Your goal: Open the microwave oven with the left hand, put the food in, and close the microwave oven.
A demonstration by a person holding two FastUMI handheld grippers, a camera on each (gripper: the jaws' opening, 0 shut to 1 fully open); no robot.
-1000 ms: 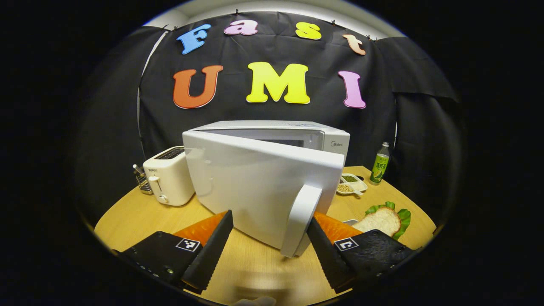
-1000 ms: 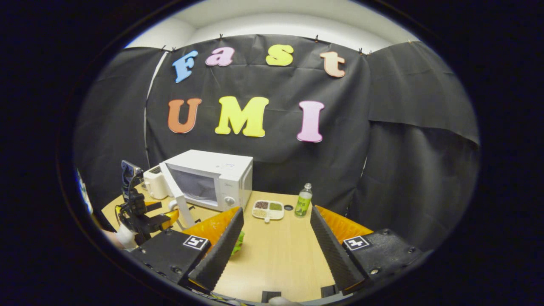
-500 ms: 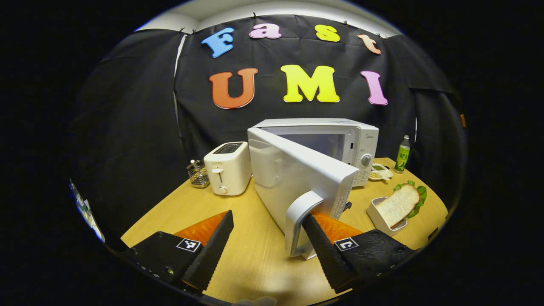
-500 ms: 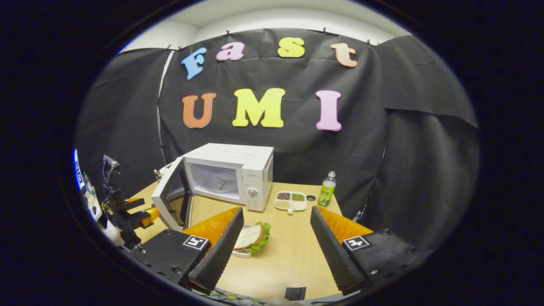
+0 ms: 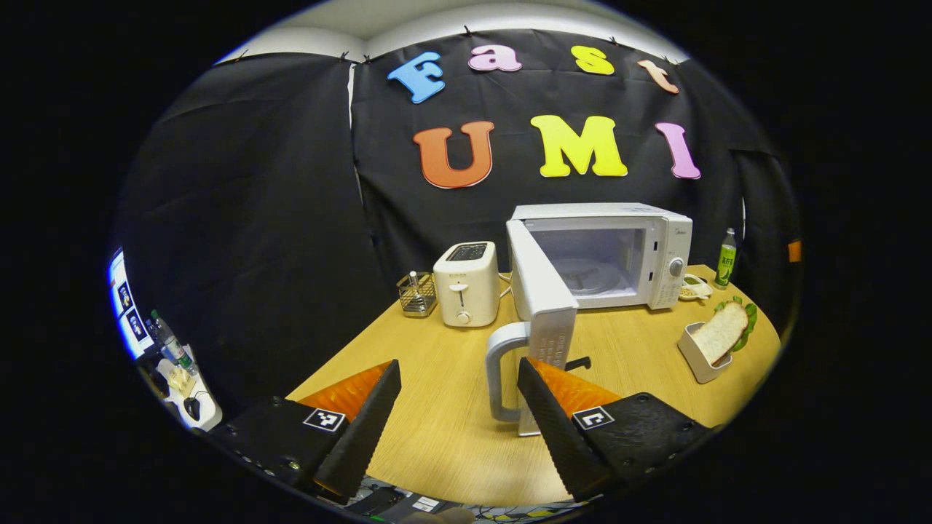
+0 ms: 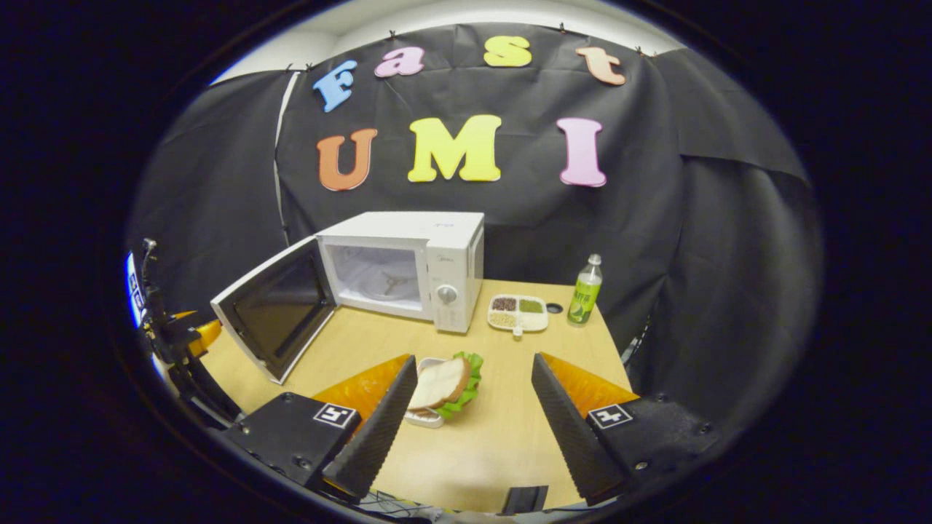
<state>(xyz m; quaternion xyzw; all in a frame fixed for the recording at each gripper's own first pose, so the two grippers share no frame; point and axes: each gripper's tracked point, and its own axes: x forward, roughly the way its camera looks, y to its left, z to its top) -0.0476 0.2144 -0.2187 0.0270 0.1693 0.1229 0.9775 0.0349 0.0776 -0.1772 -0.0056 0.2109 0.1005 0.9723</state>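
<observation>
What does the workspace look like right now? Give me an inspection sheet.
Surface: wooden table, round-edged.
Job's things: microwave with door swung wide, cavity empty; sandwich in a white tray on the table.
Clutter: toaster, wire holder, divided dish, green bottle.
Grippers: left tongs open, one finger by the door handle; right tongs open above the sandwich.
Cables: some at the table's near edge.
Surroundings: black cloth wall.
</observation>
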